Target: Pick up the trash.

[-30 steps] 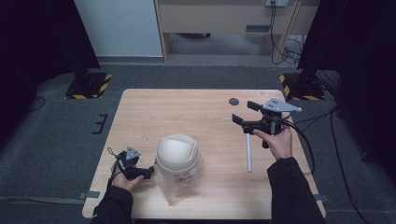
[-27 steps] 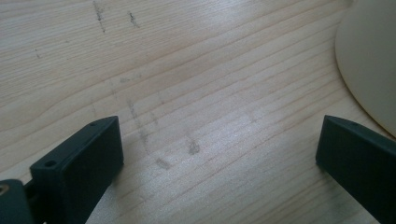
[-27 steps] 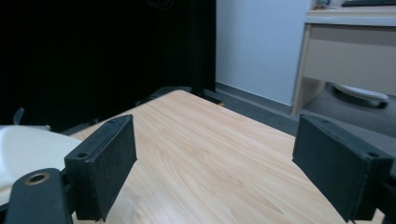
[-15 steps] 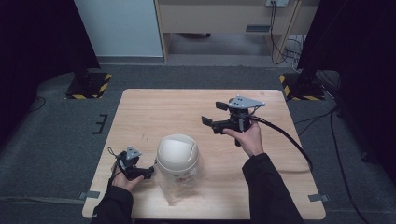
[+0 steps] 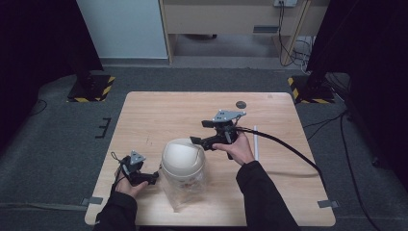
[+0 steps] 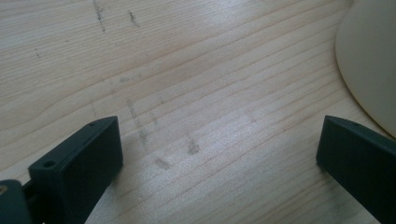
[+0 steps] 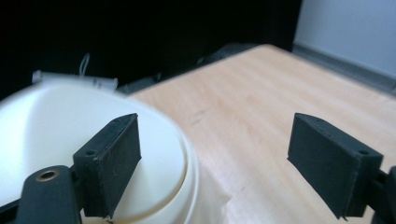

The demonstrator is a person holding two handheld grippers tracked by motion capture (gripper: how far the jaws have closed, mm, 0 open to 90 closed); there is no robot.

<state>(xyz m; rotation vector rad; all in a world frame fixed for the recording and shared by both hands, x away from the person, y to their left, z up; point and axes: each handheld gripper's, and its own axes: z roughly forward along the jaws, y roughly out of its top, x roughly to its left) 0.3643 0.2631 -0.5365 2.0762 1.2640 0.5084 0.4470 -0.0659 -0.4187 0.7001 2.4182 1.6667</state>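
Note:
A clear bin with a cream domed lid [image 5: 182,155] stands at the front middle of the wooden table [image 5: 159,115]. My right gripper [image 5: 202,132] hovers just right of and above the lid, pointing left, and is open. Its jaws have just been closing a little. In the right gripper view [image 7: 217,135] its left jaw overlaps the lid [image 7: 70,121], and only the lid's edge and bare wood lie between the jaws. My left gripper [image 5: 151,178] rests on the table left of the bin, open over bare wood [image 6: 222,135], with the lid [image 6: 373,60] at its right.
A thin white rod [image 5: 256,142] lies on the table right of my right hand. A small dark disc [image 5: 240,104] sits near the far edge. The right gripper's cable [image 5: 288,149] trails off to the right. Yellow-black stand bases sit on the floor beyond the far corners.
My right gripper has moved left and slightly down from the table's right side to the domed lid. The white rod stays where it lay. My left hand has not moved.

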